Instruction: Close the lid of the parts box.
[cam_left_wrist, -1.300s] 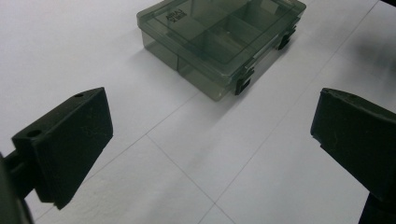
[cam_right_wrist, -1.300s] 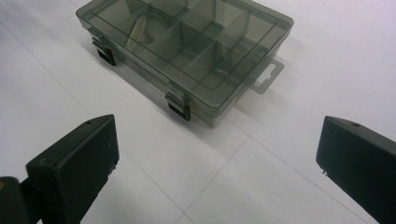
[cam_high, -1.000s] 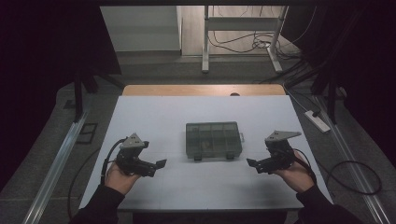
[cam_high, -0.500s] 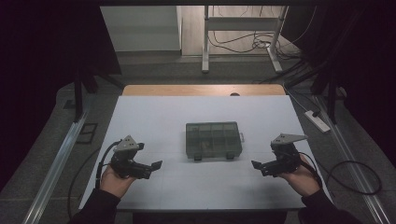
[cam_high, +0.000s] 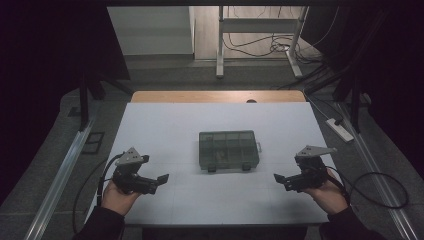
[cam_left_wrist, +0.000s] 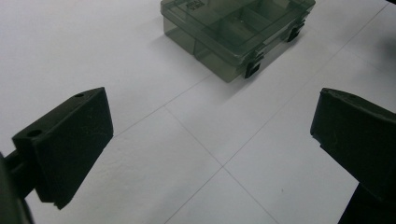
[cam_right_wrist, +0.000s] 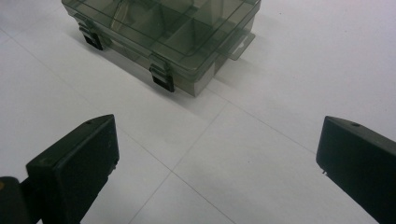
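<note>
One smoky-grey translucent plastic compartment box lies shut near the middle of the white table, and two black two-jaw grippers flank it from the near side. Seen from the high view, the left gripper sits at about 8 o'clock from the box and the right gripper at about 4 o'clock, both well apart from it and touching nothing. Each gripper's jaws stand wide apart with only bare table between them.

In the left gripper view the box lies at 12 to 1 o'clock beyond the jaws; in the right gripper view the box lies at 11 o'clock.

Dark lettering shows on the lid in the left gripper view, too small to read.

Two black latches close the near long edge, and a flat hang tab juts from one short end. Dividers show through the lid, but the compartments cannot be counted surely.
</note>
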